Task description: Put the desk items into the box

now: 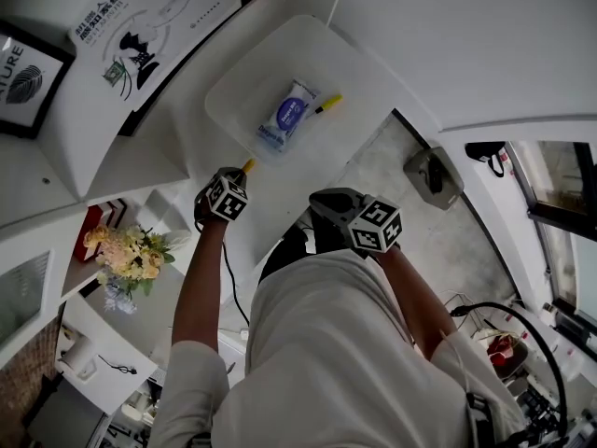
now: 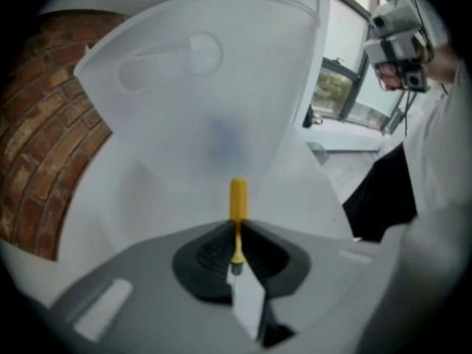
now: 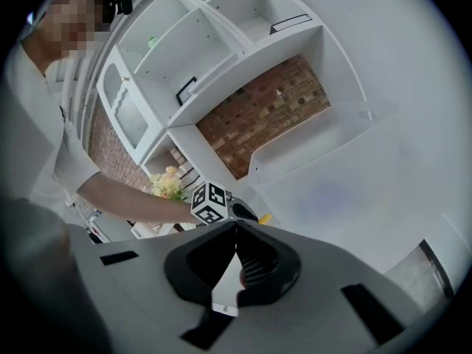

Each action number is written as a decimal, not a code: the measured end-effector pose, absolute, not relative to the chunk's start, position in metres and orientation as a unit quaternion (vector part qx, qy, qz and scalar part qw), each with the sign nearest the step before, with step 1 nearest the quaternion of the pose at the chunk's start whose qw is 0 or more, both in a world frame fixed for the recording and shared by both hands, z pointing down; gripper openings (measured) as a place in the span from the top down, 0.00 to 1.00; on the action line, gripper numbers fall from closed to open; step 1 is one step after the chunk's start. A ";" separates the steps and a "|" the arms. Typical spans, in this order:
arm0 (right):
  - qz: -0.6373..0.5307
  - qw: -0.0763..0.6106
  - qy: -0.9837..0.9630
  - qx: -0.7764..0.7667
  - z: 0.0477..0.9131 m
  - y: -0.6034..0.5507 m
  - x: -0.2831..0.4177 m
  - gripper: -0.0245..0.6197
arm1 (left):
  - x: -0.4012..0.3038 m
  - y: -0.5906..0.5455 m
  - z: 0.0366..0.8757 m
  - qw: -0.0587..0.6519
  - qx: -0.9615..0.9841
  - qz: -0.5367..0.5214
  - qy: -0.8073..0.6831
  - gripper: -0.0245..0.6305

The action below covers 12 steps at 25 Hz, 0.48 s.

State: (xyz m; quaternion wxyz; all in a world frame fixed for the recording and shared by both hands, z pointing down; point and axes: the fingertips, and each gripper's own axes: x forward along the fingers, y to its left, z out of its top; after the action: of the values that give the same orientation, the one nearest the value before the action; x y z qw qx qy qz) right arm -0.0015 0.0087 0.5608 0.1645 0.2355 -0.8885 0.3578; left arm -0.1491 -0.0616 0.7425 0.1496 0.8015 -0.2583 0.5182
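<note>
A translucent white box stands on the white desk. In it lie a blue and white packet and a yellow and black pen. My left gripper hovers just short of the box's near side, shut on a yellow pen. In the left gripper view that pen sticks out from between the shut jaws of the left gripper toward the box. My right gripper hangs beside it over the desk edge. In the right gripper view the right gripper is shut and holds nothing.
A bunch of pale flowers stands on a lower shelf at the left. A framed picture and a printed board lie further up. A grey object sits on the floor at the right. A brick wall backs the desk.
</note>
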 end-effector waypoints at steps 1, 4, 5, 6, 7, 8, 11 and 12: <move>0.357 0.167 -0.889 0.234 0.561 0.011 -0.002 0.96 | -0.150 -0.059 0.741 0.153 0.801 0.515 -0.265 0.93; 0.350 0.173 -0.892 0.229 0.560 0.013 -0.007 0.96 | -0.153 -0.053 0.739 0.159 0.800 0.510 -0.275 0.93; 0.348 0.172 -0.893 0.228 0.558 0.014 -0.009 0.96 | -0.154 -0.052 0.736 0.159 0.800 0.507 -0.278 0.93; 0.347 0.171 -0.893 0.228 0.557 0.014 -0.010 0.96 | -0.155 -0.052 0.732 0.158 0.802 0.503 -0.283 0.93; 0.345 0.171 -0.894 0.228 0.556 0.015 -0.012 0.96 | -0.156 -0.051 0.727 0.158 0.803 0.497 -0.288 0.93; 0.344 0.172 -0.895 0.228 0.555 0.016 -0.013 0.96 | -0.157 -0.050 0.723 0.160 0.805 0.489 -0.294 0.93; 0.339 0.174 -0.895 0.231 0.554 0.018 -0.017 0.96 | -0.160 -0.048 0.707 0.170 0.809 0.467 -0.314 0.93; 0.338 0.173 -0.896 0.232 0.553 0.018 -0.019 0.96 | -0.161 -0.048 0.702 0.173 0.810 0.459 -0.321 0.93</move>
State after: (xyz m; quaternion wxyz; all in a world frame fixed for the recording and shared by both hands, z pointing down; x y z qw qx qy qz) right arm -0.0186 0.0183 0.5531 0.1726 0.2316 -0.8958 0.3379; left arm -0.1611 -0.0476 0.7018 0.1728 0.8102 -0.3210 0.4590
